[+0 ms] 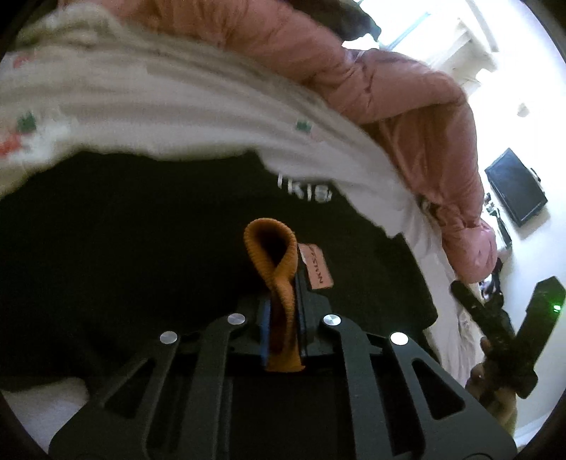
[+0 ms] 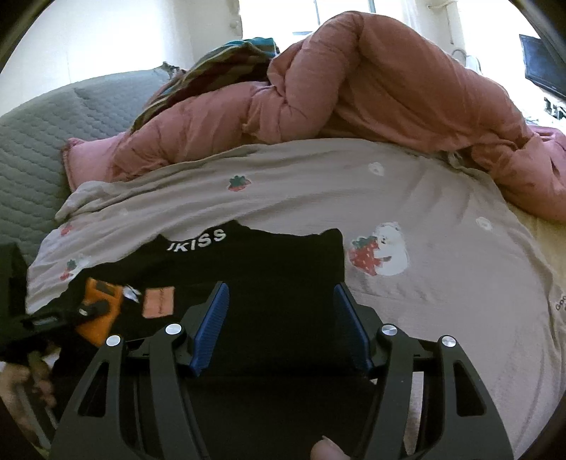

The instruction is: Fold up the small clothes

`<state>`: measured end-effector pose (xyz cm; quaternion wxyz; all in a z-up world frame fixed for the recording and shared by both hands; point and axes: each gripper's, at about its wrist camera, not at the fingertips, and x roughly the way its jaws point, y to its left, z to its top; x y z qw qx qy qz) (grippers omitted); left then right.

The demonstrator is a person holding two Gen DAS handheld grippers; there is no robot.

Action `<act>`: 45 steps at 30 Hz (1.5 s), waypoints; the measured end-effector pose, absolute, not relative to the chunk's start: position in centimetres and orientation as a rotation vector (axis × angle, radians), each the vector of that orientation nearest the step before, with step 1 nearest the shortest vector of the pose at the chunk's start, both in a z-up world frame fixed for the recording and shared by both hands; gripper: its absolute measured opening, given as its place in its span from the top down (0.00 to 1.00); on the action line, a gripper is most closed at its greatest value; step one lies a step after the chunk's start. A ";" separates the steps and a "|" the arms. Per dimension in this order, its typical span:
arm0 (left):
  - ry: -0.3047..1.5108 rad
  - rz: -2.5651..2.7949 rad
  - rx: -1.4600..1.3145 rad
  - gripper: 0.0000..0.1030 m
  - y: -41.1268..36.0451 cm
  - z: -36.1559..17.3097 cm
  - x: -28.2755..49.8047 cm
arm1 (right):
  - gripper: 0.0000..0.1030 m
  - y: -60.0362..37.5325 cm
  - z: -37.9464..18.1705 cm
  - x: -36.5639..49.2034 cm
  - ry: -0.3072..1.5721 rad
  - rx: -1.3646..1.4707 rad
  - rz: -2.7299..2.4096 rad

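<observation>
Clamping the orange cuff [image 1: 281, 283], left tongs [image 1: 283, 318] grip firmly; right tongs [image 2: 279, 329], gaping and empty, should take the black garment [image 2: 283, 269] edge at three o'clock

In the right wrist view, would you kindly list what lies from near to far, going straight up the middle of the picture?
Right hand-held gripper, open → black garment with white lettering → beige strawberry-print bedsheet → crumpled pink quilted duvet → bright window.
</observation>
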<state>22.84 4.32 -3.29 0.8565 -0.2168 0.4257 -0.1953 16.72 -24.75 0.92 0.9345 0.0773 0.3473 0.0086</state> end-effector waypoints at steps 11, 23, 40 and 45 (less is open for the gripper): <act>0.799 -0.290 -0.411 0.97 8.2 -0.2 21.4 | 0.42 -23.5 0.0 17.2 0.747 0.122 0.041; 0.804 -0.284 -0.278 0.77 5.7 0.1 21.6 | 0.42 -22.8 -0.4 17.5 0.756 0.092 0.038; 1.021 -0.273 -0.201 0.64 5.3 -5.7 22.4 | 0.35 -19.2 -3.8 20.0 0.913 -0.059 0.082; 1.019 -0.277 -0.233 0.62 5.8 -5.7 22.3 | 0.33 -21.7 -6.5 20.7 1.000 0.017 0.028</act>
